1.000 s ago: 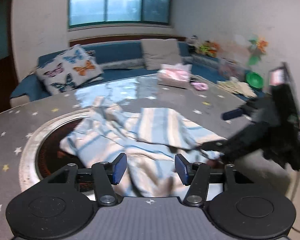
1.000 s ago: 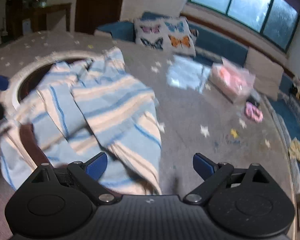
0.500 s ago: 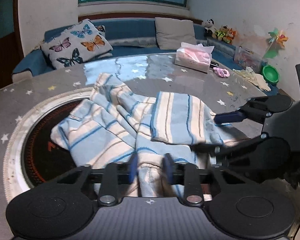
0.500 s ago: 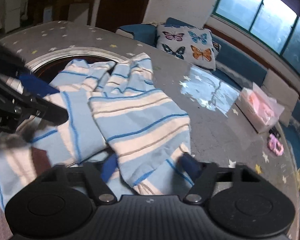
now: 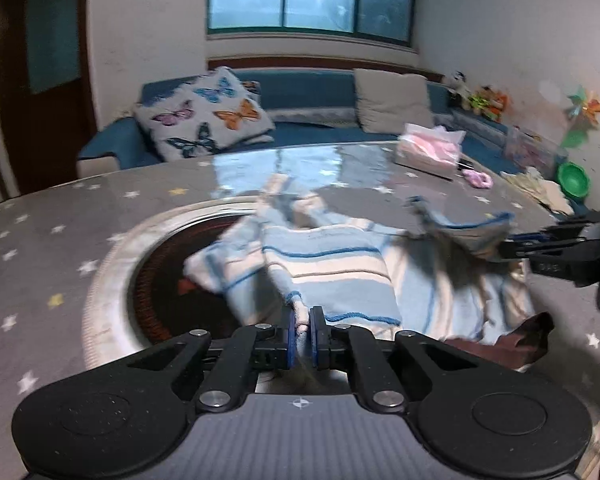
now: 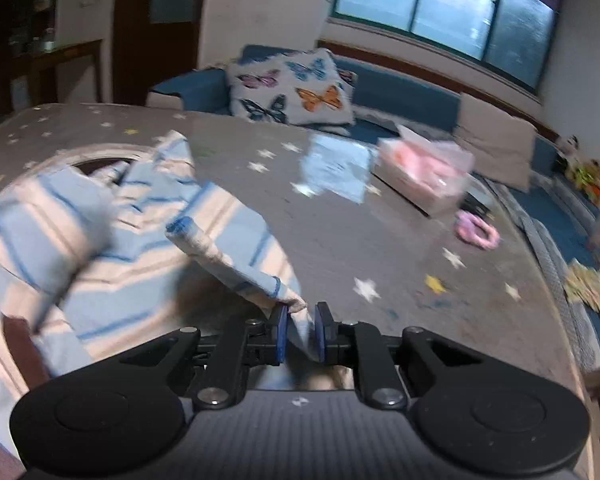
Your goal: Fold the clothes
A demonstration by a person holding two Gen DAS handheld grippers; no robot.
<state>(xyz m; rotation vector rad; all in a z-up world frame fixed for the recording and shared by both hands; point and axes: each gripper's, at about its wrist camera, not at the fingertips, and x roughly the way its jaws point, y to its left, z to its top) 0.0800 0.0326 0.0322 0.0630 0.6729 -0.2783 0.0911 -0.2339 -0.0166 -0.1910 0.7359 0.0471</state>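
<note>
1. The bench (image 5: 40, 216), grey with star marks, carries the striped garment (image 5: 328, 272), which lies partly over the round inset ring (image 5: 108, 264) and spreads forward from both grippers toward the sofa side.
2. The garment's bulk lies ahead of the left gripper (image 5: 301, 334) and to the left of the right gripper (image 6: 300, 334), so its long axis appears to run across, between the two holds.
3. Each gripper's fingers are closed narrow on a pinch of cloth, an edge lifted off the bench at both.
4. The right gripper seems nearer the free raised corner (image 6: 180, 226), so the coming fold likely turns on carrying that side leftward over the rest.
</note>
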